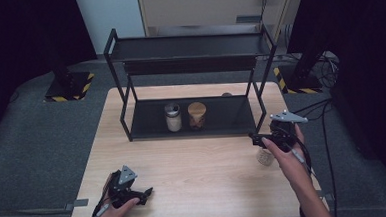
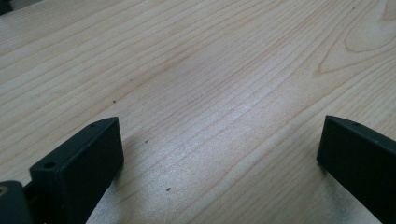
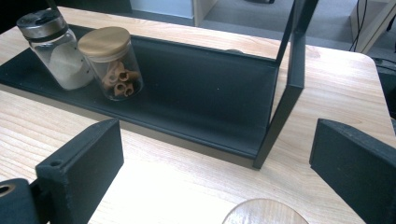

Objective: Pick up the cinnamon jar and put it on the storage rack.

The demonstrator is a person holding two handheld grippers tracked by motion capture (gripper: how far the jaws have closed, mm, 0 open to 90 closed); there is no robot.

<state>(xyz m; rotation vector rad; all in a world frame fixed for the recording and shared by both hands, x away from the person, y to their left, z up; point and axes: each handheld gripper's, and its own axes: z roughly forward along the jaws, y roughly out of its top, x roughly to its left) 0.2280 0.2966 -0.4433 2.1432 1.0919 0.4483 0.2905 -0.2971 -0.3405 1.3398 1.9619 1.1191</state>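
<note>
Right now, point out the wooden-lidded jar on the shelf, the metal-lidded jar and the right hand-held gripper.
wooden-lidded jar (image 3: 103, 41), right gripper view, lid top.
metal-lidded jar (image 3: 41, 23), right gripper view, lid.
right hand-held gripper (image 3: 212, 158), right gripper view, midway between its tips.

Lower shelf (image 3: 196, 93) right half open for entry, two jars (image 3: 88, 56) crowd its left, rack post (image 3: 280, 107) blocks the right corner.

The pale wooden counter (image 1: 198, 158) carries a black metal two-tier shelf rack (image 1: 188, 63) along its far half and a small wood-lidded jar (image 1: 264, 157) near its right edge, just before the rack's right front leg.
</note>
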